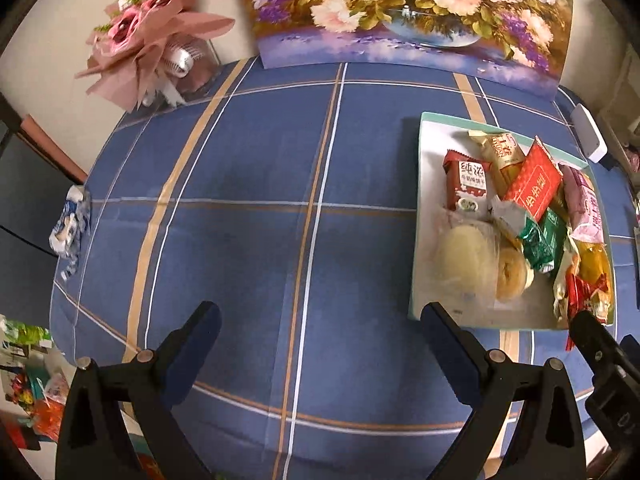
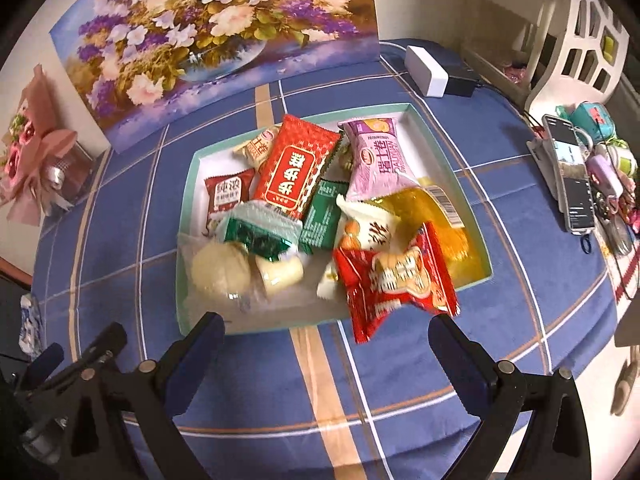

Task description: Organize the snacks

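A shallow white tray with a mint rim [image 2: 186,216] [image 1: 416,216] sits on the blue checked tablecloth, piled with wrapped snacks. Among them are a large red packet [image 2: 296,172] [image 1: 534,186], a pink roll packet [image 2: 378,156], green packets [image 2: 256,234], a yellow packet [image 2: 444,224] and round pastries [image 2: 218,268] [image 1: 464,256]. A red and white packet [image 2: 394,280] hangs over the tray's near rim onto the cloth. My right gripper [image 2: 326,328] stands open just in front of the tray, empty. My left gripper [image 1: 320,316] is open over bare cloth, left of the tray.
A flower painting [image 2: 216,40] leans on the wall behind the tray. A pink bouquet [image 1: 148,36] stands at the back left, a blue-white wrapper [image 1: 70,224] at the table's left edge. A white box [image 2: 426,66], a phone [image 2: 568,172] and small items [image 2: 612,168] crowd the right side.
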Motion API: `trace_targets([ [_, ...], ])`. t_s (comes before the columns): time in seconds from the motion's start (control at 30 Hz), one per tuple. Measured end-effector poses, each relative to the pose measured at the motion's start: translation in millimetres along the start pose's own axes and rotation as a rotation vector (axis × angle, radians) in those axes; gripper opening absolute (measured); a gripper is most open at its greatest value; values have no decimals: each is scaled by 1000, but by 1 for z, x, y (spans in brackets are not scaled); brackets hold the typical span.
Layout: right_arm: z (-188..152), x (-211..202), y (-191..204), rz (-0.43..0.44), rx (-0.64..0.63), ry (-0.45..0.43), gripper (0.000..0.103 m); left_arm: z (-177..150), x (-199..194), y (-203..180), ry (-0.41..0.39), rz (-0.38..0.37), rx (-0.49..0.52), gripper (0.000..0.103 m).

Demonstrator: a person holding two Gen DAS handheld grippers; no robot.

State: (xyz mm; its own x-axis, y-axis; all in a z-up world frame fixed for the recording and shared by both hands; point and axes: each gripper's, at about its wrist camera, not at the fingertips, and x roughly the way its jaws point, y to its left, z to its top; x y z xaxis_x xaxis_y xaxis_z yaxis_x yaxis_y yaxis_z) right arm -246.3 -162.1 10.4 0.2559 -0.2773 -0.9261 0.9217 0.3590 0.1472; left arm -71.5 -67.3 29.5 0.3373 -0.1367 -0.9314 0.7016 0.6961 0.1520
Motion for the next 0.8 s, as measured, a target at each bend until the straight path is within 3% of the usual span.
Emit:
trace_targets([
  [0.27, -19, -8, 4, -6, -31, -9, 103, -16, -8, 17, -2, -32, -27, 100],
  [0.8, -15, -8, 6, -24, -53, -21, 103, -18, -7, 25, 7, -67, -36, 100],
])
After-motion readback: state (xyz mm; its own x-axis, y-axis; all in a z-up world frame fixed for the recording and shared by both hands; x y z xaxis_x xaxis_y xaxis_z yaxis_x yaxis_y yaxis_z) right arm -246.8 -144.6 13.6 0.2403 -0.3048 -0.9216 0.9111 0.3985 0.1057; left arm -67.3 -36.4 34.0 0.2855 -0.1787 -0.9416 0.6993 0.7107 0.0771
